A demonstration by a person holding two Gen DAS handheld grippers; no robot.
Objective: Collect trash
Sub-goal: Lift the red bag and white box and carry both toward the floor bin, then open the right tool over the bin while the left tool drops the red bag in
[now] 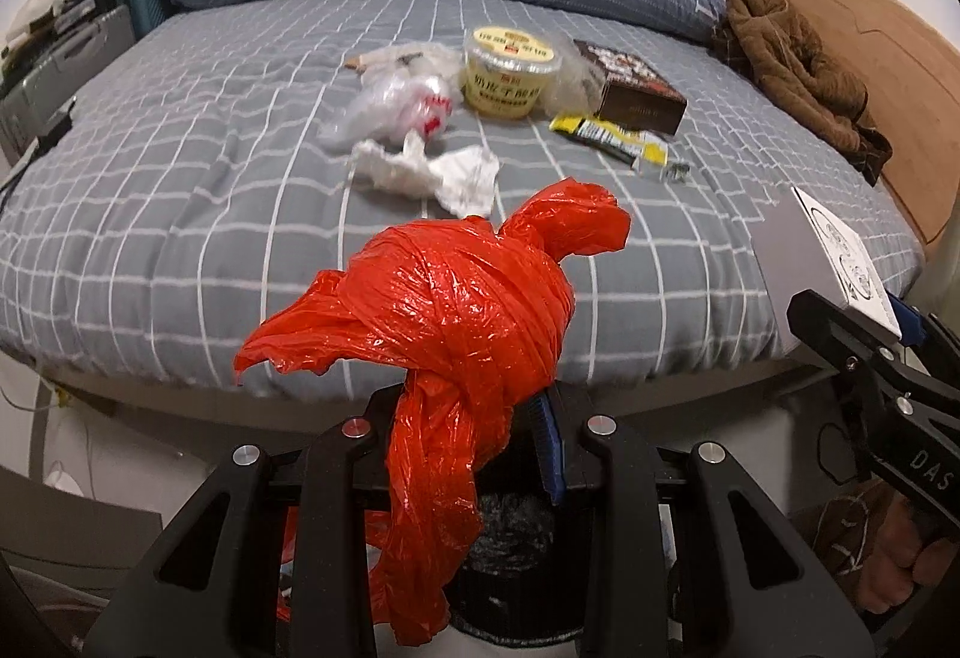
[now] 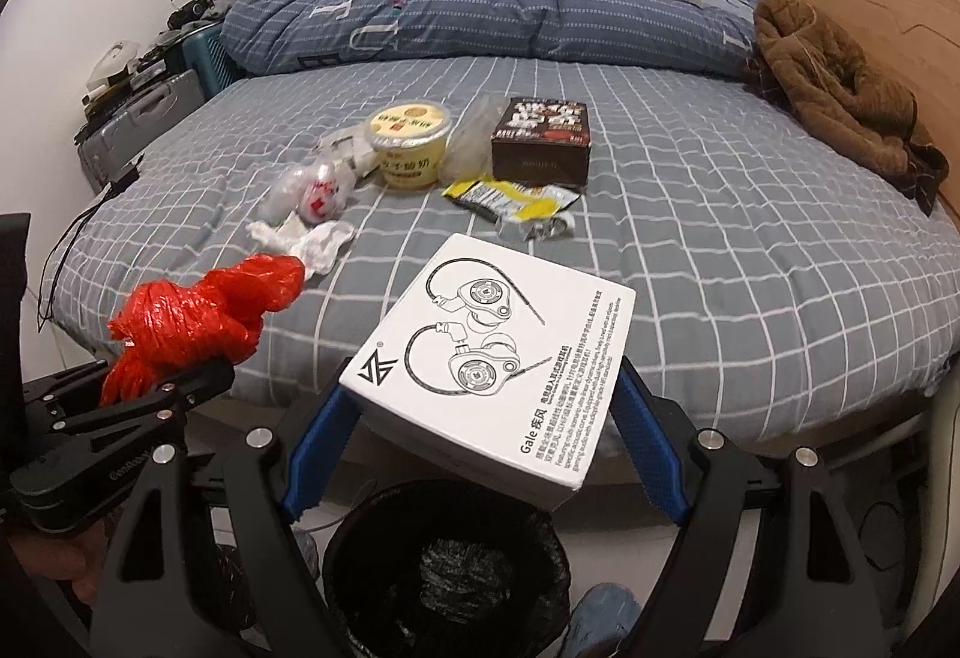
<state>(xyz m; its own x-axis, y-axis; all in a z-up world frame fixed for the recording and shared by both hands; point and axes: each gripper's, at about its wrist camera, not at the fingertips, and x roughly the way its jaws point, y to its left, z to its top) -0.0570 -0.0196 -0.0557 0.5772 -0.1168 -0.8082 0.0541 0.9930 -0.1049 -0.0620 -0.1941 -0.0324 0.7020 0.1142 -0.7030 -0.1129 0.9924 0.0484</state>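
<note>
Low in frame, our left gripper (image 1: 480, 418) pinches a knotted red plastic bag (image 1: 456, 310) and our right gripper (image 2: 480, 418) clamps a white cardboard earphone box (image 2: 498, 352), both above the black-lined bin (image 2: 444, 568); a yellow tub (image 2: 410, 141), crumpled white tissue (image 2: 312, 238) and wrappers remain mid-frame on the grey checked bed (image 2: 720, 250).

**Trash spread across the checked bed**

The bed (image 2: 720, 250) wears a grey checked sheet. Mid-bed sits a yellow tub (image 2: 410, 141), with a dark brown box (image 2: 540, 141) near it on the right and clear plastic wrap (image 2: 471, 141) between them. In front lie a yellow wrapper (image 2: 510, 196), a crumpled tissue (image 2: 306, 238) and a clear bag (image 2: 309, 190). A blue quilt (image 2: 480, 21) is bunched at the far edge; a brown garment (image 2: 840, 99) lies by the headboard.
</note>
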